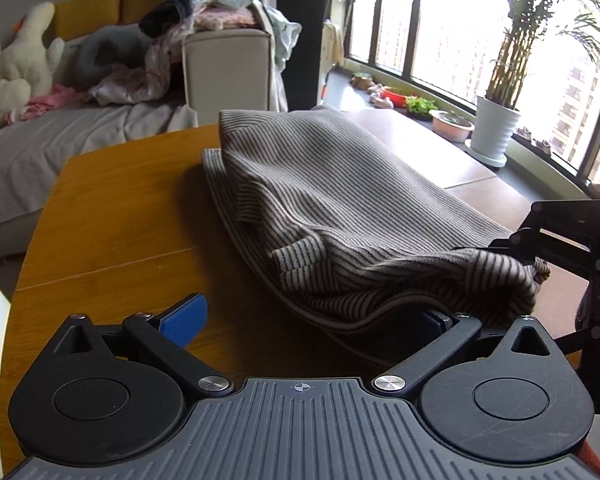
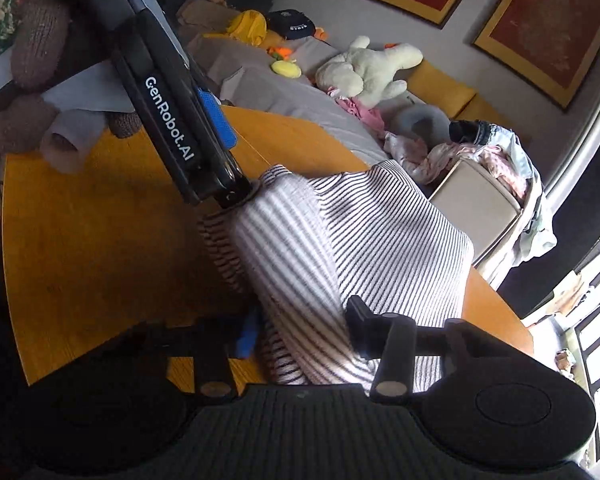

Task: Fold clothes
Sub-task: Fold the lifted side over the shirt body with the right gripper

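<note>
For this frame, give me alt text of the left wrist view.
A striped garment lies half-folded on a wooden table, its near edge lifted by the right gripper. The left gripper is open, one finger hidden under the cloth.

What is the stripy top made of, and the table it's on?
The striped top looks like soft ribbed knit, matte: it droops and bunches, with fine raised lines. The table looks like smooth varnished wood, or a wood-look surface: orange-brown, faint grain, slight sheen.
</note>
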{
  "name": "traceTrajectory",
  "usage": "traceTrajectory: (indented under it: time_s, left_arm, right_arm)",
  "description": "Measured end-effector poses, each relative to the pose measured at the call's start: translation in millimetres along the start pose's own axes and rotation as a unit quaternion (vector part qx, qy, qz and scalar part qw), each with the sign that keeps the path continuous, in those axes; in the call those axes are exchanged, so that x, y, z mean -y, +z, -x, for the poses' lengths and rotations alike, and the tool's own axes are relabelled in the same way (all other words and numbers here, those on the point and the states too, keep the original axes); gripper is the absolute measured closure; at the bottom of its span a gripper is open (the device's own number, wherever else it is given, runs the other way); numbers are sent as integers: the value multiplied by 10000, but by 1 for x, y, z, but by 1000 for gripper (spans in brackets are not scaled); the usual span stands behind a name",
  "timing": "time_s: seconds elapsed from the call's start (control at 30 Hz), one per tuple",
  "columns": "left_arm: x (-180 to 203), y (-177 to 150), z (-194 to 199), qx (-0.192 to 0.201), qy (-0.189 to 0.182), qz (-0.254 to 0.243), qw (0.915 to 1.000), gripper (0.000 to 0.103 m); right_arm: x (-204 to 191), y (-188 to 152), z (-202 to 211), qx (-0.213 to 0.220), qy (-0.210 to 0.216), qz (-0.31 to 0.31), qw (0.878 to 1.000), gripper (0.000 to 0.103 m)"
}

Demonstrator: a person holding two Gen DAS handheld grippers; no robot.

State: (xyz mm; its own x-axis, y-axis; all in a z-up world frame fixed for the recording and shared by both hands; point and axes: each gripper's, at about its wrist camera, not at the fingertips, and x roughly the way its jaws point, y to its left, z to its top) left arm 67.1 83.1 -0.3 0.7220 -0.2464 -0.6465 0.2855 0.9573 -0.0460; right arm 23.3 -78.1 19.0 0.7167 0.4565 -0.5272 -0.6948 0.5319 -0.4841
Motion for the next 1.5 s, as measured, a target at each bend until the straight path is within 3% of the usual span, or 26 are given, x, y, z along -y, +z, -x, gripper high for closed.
traceTrajectory:
  time_s: [0.2, 0.43, 0.53, 0.73, 0.9, 1.03, 1.13, 1.23, 1.33, 1.43, 1.5]
  left_arm:
    - [-29, 7, 29, 324, 109, 465, 9983, 0]
    - [-48, 18, 40, 420, 202, 885, 9950, 0]
    - [-45, 24, 39, 435, 128, 868, 9952, 0]
    - [-31, 46, 3, 378, -215, 794, 9959, 0]
    - [-19, 55, -33, 128, -457, 519, 9975, 2]
    - [-17, 49, -52, -102, -483, 205, 9986, 10]
    - [-22, 39, -56, -248, -467, 74, 9986, 13]
    - [-35, 34, -50, -253, -566, 243, 9978, 13]
    - [-45, 38, -33, -70, -542, 291, 9981, 13]
    - [-52, 47, -8, 271, -743, 376, 9962, 13]
    - [-47, 53, 5, 506, -997, 450, 9927, 12]
  right_arm:
    - [11, 9, 5, -2, -92, -211, 9997, 78]
    - [30, 8, 25, -9, 276, -854, 9960, 81]
    - [32, 8, 53, -34, 451, -672, 9967, 81]
    - [38, 19, 120, -60, 442, -4, 9990, 82]
    - [74, 57, 145, 71, 492, 97, 9987, 83]
    - [124, 81, 101, 2, 901, -189, 9958, 83]
    - [137, 77, 42, -157, 1164, -150, 9930, 83]
    - [139, 64, -23, -412, 1444, -112, 9886, 82]
    - [134, 51, -65, -576, 1674, -136, 9841, 81]
    - [148, 44, -82, -555, 1926, -681, 9773, 74]
    - [163, 37, -87, -562, 1959, -1210, 9715, 60]
